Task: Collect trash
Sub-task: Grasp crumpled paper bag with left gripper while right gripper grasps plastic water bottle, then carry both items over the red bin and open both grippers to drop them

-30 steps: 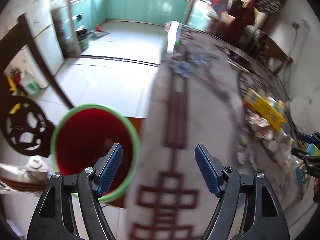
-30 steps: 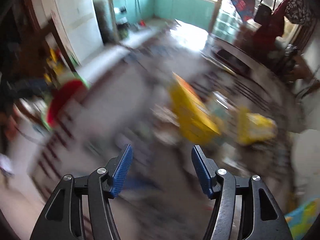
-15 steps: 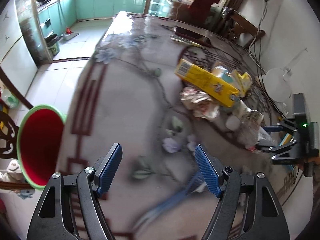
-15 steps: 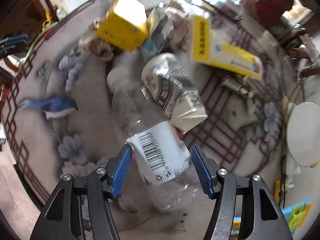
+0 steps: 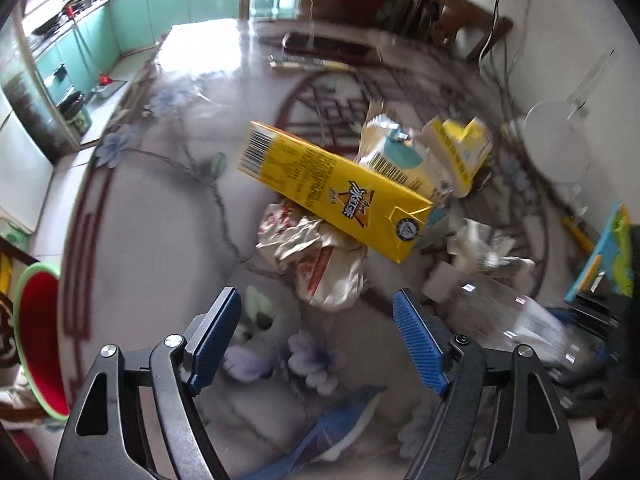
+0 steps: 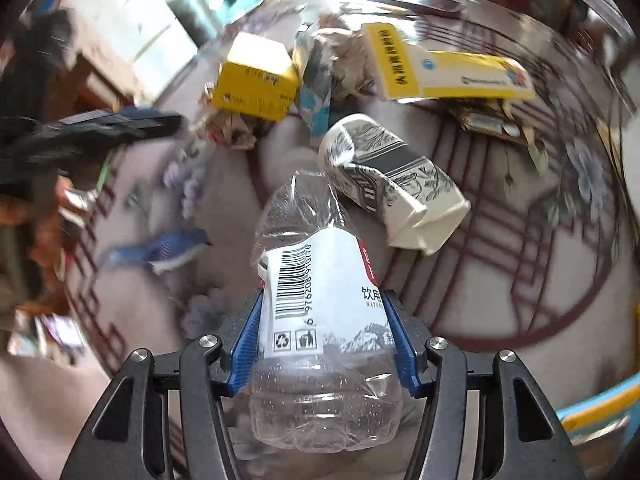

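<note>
Patterned with flowers, a blue bird and dark red lattice lines, the tablecloth (image 5: 152,232) covers a table strewn with rubbish, a green-cabinet kitchen blurred behind it. Counting the litter in the right wrist view: one clear plastic bottle (image 6: 320,320), one crushed paper cup (image 6: 392,192), one yellow carton (image 6: 256,80), one long yellow-and-white box (image 6: 452,68), and a few crumpled wrappers whose number is hard to fix through the blur. The left wrist view shows that yellow carton (image 5: 336,196) lying aslant on one crumpled paper wrapper (image 5: 320,256), with one red bin with a green rim (image 5: 36,340) standing off the table's left edge. The right gripper (image 6: 326,336) has just been closing, and its two blue pads now press on the labelled middle of the bottle; the bottle's long axis runs straight out along the fingers, ribbed base nearest the camera, squashed far end towards the cup, just short of it. The cup lies on its side, flattened mouth aimed at the lower right. The left gripper (image 5: 318,340) hangs with its jaws spread wide and nothing between them, above the cloth just short of the wrapper.
</note>
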### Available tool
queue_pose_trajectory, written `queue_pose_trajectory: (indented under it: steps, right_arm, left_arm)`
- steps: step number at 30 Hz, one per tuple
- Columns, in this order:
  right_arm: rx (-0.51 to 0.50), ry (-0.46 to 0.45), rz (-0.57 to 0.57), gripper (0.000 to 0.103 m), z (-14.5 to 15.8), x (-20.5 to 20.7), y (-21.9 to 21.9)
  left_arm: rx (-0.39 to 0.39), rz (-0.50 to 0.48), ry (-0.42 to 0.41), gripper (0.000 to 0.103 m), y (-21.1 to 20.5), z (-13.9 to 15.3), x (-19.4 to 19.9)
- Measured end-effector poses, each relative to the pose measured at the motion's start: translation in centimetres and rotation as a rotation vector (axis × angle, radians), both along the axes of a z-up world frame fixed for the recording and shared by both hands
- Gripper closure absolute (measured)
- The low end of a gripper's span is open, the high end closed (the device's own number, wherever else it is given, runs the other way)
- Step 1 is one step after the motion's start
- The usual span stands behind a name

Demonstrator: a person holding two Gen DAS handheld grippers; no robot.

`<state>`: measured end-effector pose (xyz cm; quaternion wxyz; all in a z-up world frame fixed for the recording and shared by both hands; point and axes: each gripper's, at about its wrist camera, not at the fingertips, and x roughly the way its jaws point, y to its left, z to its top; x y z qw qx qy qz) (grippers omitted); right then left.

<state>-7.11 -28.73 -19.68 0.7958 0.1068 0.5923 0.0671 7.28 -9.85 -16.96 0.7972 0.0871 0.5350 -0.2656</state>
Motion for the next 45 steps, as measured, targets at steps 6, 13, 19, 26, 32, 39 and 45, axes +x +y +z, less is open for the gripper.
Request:
queue_pose_trajectory:
  steps: [6,13,19,26,32,39,45]
  right_arm:
    - [0.126,-0.010,-0.188,0.047,0.6,-2.5,-2.2]
    - [0.253,-0.008,-0.272,0.048,0.5,-3.7,-3.5]
    - [0.394,-0.042,-0.310,0.048,1.5,-3.0,-2.7]
    - [0.411,-0.086,-0.281,0.048,3.5,-1.2,-0.4]
    - [0.414,-0.093,-0.279,0.048,4.3,-0.3,1.3]
    - [0.411,-0.112,-0.264,0.048,5.1,1.2,3.1]
    - [0.403,-0.114,-0.239,0.047,5.8,1.6,5.1]
  left_arm:
    - [0.054,0.014,0.024,0.038,-2.4,-2.4,1.7]
    - [0.038,0.065,0.043,0.080,-1.4,-2.4,1.6]
    - [-0.005,0.103,-0.019,0.080,1.9,0.9,-0.4]
    - [-0.032,0.145,-0.037,0.080,5.6,2.9,-1.9]
    - [-0.047,0.189,-0.014,0.080,7.9,3.0,-3.0]
    - [-0.063,0.201,-0.012,0.080,9.9,3.0,-3.3]
    - [-0.094,0.217,-0.004,0.080,11.8,3.2,-3.1]
